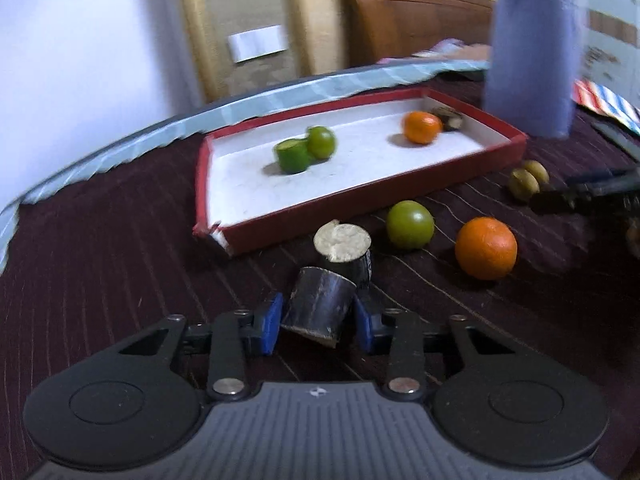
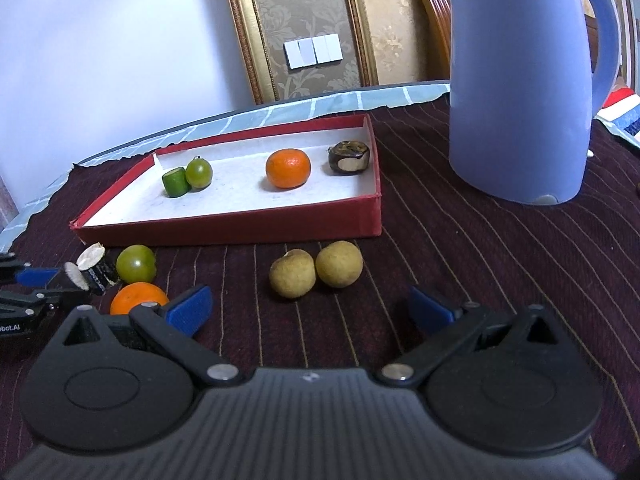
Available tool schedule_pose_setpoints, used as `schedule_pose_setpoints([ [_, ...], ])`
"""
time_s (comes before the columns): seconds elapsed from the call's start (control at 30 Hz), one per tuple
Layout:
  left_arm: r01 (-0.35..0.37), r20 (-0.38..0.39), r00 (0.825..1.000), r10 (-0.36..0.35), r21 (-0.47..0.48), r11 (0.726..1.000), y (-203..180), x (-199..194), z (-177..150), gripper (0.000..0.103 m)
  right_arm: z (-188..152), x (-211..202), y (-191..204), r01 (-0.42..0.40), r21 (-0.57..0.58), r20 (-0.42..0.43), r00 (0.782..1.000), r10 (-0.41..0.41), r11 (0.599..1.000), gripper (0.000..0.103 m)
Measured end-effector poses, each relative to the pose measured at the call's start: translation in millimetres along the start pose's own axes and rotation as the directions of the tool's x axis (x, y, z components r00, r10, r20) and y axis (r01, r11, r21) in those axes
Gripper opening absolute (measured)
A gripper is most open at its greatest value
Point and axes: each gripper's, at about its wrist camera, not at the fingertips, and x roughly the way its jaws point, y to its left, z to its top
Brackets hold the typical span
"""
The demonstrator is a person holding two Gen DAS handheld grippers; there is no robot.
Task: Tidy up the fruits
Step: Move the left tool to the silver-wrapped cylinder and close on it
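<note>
Left tool [image 1: 316, 322]: clamped on a dark sugarcane piece [image 1: 318, 306], just before the red tray [image 1: 362, 216].
Right tool [image 2: 310, 312]: wide open, empty, near two longans [image 2: 316, 272] before that tray.

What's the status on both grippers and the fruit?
Left gripper shut on dark sugarcane piece. Right gripper open, empty, facing two longans. Red tray holds four items. Second cane piece touches the gripped one.
</note>
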Motion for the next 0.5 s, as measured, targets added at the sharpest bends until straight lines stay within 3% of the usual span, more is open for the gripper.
schedule_pose_setpoints([
  [0.13, -0.104, -0.007, 0.995, 0.104, -0.12, 0.987, -15, -11, -8, 0.036, 1, -2, 1, -0.012, -0.019, -0.016, 1.0, 0.012, 1.0, 0.103],
  [0.23, -0.153, -0.009, 0.988, 0.153, -0.134, 0.979, -23, -8, -13, 0.036, 0, -7, 6, -0.032, -0.059, -0.015, 0.999, 0.031, 0.998, 0.103],
  [0.5, -0.128, 0.016, 0.991, 0.133, -0.189, 0.974, -13, -3, -16, 0.036, -5, -13, 50, -0.169, -0.27, -0.018, 0.985, 0.171, 0.948, 0.103],
])
